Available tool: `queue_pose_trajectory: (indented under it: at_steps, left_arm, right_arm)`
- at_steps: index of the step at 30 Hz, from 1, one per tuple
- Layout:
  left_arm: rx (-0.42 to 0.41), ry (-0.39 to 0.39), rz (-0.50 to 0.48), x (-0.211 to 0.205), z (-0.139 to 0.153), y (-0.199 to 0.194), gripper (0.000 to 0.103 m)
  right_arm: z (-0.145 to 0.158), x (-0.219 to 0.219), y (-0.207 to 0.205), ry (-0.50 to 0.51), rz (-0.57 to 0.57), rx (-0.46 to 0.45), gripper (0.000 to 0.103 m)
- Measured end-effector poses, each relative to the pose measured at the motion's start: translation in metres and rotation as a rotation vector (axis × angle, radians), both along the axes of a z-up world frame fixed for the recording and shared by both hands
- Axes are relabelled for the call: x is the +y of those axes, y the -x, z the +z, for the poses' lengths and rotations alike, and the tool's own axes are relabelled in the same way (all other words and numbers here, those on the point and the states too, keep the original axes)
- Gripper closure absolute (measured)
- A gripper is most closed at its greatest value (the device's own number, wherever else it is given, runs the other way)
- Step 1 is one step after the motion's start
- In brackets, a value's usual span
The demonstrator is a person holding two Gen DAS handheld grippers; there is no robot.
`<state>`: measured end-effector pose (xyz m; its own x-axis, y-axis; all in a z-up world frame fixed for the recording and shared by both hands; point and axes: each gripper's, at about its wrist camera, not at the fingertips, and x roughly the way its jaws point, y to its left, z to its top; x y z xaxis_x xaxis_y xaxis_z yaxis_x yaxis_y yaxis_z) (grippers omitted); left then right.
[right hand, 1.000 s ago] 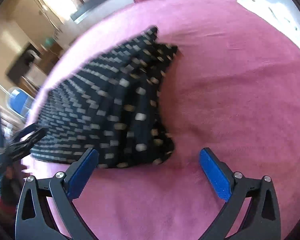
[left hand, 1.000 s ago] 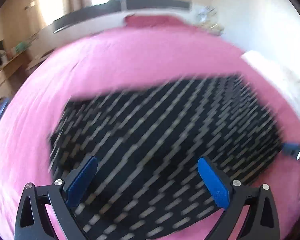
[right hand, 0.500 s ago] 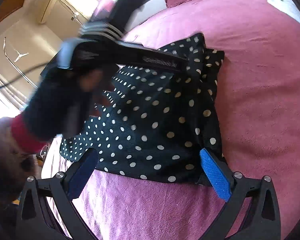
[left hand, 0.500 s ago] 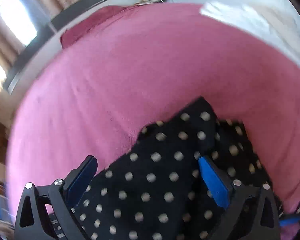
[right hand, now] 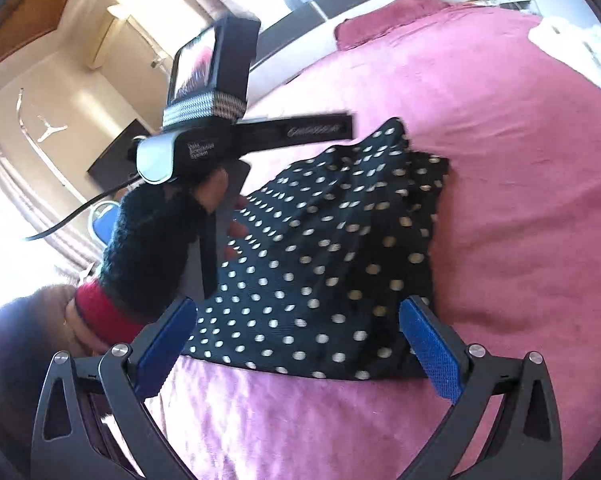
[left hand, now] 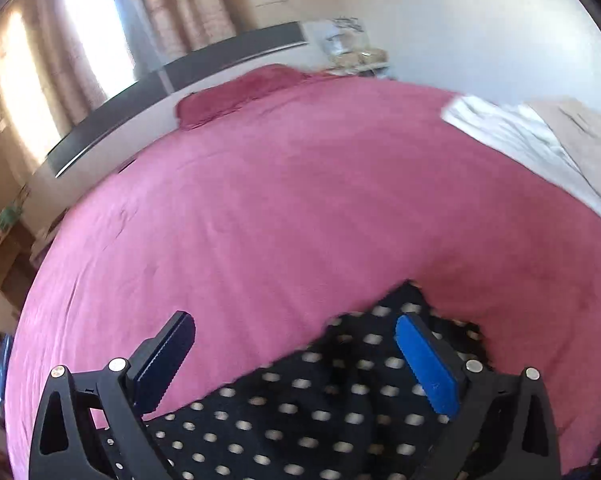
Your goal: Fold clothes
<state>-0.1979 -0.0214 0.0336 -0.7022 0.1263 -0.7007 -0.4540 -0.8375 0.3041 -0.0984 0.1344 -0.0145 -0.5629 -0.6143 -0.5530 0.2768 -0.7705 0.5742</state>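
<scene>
Overhead, both tongs, left (left hand: 294, 364) and right (right hand: 296, 344), gape wide above the polka-dot garment (right hand: 324, 256), gripping nothing.

Sunlit curtained window (left hand: 88, 36), pale wall (left hand: 460, 20), possibly dark headboard (left hand: 172, 92).

- We are looking at a black garment (right hand: 320, 264) with white polka dots, lying on a pink bedspread (right hand: 520, 160).
- It is sitting folded into a rough wedge, with its broad straight edge nearest us and a narrow corner pointing toward the head of the bed.
- Its right side is bunching into rumpled, overlapping layers.
- In the left wrist view, the garment (left hand: 300, 420) is filling the lower frame.
</scene>
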Motion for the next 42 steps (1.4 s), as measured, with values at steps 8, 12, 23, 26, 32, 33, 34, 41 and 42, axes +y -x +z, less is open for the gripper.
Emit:
queue_pose_trajectory:
  at_steps: [8,12,23,26,32,33,34,41,42]
  left_arm:
    - [-0.156,0.026,0.032,0.034,-0.048,0.038,0.0]
    - [-0.059,-0.037,0.062,0.017,-0.025,0.018,0.0]
    - [-0.085,-0.161,0.305,-0.212,-0.011,-0.03,0.0]
    - [-0.164,-0.214,0.45,-0.273,-0.041,-0.007,0.0]
    - [-0.18,-0.424,0.523,-0.311,-0.049,-0.01,0.0]
    - [-0.161,-0.415,0.509,-0.303,-0.043,-0.014,0.0]
    - [-0.146,-0.404,0.493,-0.294,-0.037,-0.018,0.0]
    - [-0.169,-0.191,0.436,-0.24,-0.05,-0.021,0.0]
    - [-0.189,-0.17,0.438,-0.237,-0.06,-0.016,0.0]
  right_arm:
    - [-0.031,0.001,0.007,-0.043,0.002,-0.092,0.0]
    - [-0.019,0.008,0.006,-0.039,-0.021,-0.1,0.0]
    - [0.032,-0.035,0.039,-0.089,0.018,0.028,0.0]
    - [0.033,-0.044,0.052,-0.093,0.014,0.014,0.0]
    - [0.031,-0.03,0.059,-0.089,-0.017,0.006,0.0]
    - [0.032,-0.029,0.067,-0.093,-0.017,0.011,0.0]
    - [0.034,-0.028,0.076,-0.097,-0.016,0.017,0.0]
    - [0.013,-0.044,0.15,-0.229,0.024,-0.056,0.0]
    - [0.004,-0.047,0.16,-0.28,0.028,-0.087,0.0]
